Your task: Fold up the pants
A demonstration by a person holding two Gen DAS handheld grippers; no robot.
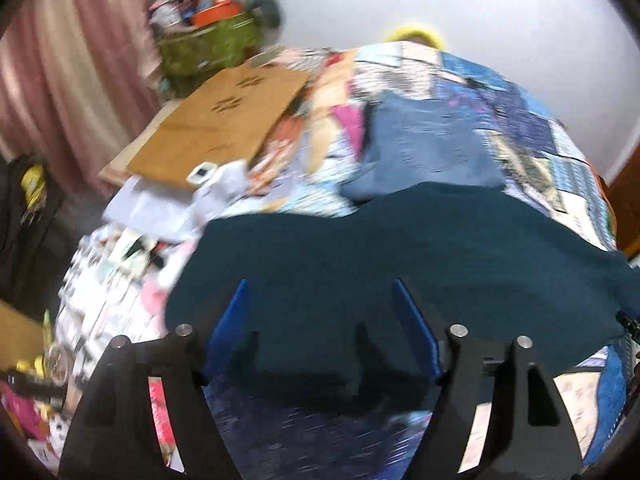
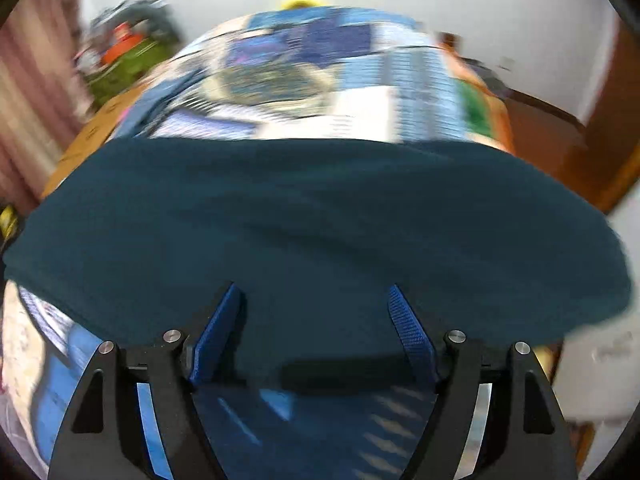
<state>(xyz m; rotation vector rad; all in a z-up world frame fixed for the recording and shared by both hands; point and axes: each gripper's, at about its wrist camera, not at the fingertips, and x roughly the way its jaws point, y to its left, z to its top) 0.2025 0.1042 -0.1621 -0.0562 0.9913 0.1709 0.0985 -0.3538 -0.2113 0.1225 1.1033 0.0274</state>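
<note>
A pink curtain (image 1: pixel 60 80) and brown cardboard sheet (image 1: pixel 216 128) are seen left; dark teal pants (image 1: pixel 400 248) are spread across the patchwork bedspread (image 1: pixel 540 148). Left gripper (image 1: pixel 320 292) and right gripper (image 2: pixel 312 294) are held wide apart, gripping nothing.

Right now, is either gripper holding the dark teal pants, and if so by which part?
Neither holds anything. The left gripper and right gripper both stand open above the dark teal pants, which lie loose on the patchwork bedspread.
</note>
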